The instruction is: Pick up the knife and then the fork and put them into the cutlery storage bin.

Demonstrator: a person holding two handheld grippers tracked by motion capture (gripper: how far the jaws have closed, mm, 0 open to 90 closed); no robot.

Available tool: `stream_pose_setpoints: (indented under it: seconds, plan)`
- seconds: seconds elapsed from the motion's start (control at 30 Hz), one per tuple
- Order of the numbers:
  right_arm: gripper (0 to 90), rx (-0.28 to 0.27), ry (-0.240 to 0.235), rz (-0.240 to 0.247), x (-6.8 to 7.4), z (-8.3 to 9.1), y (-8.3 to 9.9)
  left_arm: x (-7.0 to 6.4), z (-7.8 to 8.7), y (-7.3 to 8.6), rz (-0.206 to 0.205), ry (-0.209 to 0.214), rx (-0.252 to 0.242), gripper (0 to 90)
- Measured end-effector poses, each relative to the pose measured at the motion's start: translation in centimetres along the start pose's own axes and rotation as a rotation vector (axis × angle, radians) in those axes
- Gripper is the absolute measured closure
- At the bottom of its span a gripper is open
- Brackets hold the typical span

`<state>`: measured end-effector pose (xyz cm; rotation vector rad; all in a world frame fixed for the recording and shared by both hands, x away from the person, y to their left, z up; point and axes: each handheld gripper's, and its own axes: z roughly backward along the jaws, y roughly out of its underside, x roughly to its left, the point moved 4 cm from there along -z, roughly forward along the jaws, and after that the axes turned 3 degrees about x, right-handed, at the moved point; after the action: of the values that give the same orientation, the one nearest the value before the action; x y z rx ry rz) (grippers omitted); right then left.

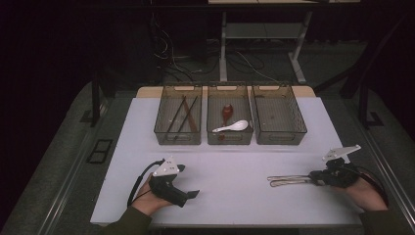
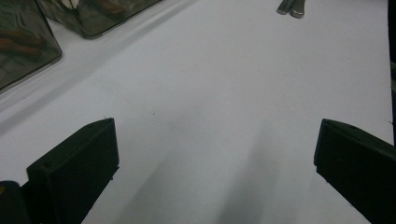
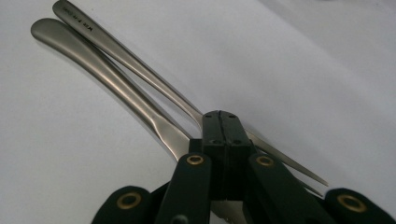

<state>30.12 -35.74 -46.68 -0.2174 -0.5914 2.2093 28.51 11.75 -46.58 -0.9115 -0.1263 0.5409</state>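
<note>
Black jaws of the right gripper [image 3: 223, 122] are pressed together on two steel utensils [image 3: 116, 70], a fork by its tines and what seems a second piece beside it, their handles running away from the jaws. On the white table [image 1: 230, 196], the largest thing in the high view, the utensils [image 1: 288, 180] show near its right front, at or just above the surface, well short of the three bins at the back. The left bin [image 1: 178, 121] has chopsticks in it, the middle bin [image 1: 230, 121] a white spoon and a red one, and the right bin [image 1: 279, 121] looks bare. The step in hand reads as the pick-up of the steel pieces, grip already made; sorting them into a bin has not begun. The next move probably calls for a lift clear of the table and a carry forward, likely to the right bin, with the pinch kept firm, since two thin handles held at one end could swing or slip apart. The right hand [image 1: 364, 191] lies low at the table's right edge, its gripper pointing left along the table. The left hand [image 1: 147, 196] rests at the left front, and the left gripper [image 1: 185, 183] points right across the table with its jaws spread wide over bare surface, holding nothing
</note>
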Motion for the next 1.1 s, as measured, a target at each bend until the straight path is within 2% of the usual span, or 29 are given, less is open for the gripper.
stream_pose_setpoints:
  seconds: [0.37,0.5,0.73,1.1]
  plan:
    - [89.7,0.03,-0.024,0.043,0.6,-0.2,-0.1,-0.1,-0.1,0.0,0.004,0.002,0.0,0.0]
    - [89.8,0.038,-0.011,0.056,0.9,-0.2,-0.2,-0.1,0.0,0.0,0.002,0.0,0.0,0.0]
    - [89.8,0.062,-0.044,0.078,1.5,0.0,0.0,-0.1,0.0,0.0,0.004,0.001,-0.001,0.0]
    - [89.7,0.124,-0.093,0.184,3.4,0.5,0.5,-0.1,0.0,0.1,0.003,0.003,0.001,0.0]
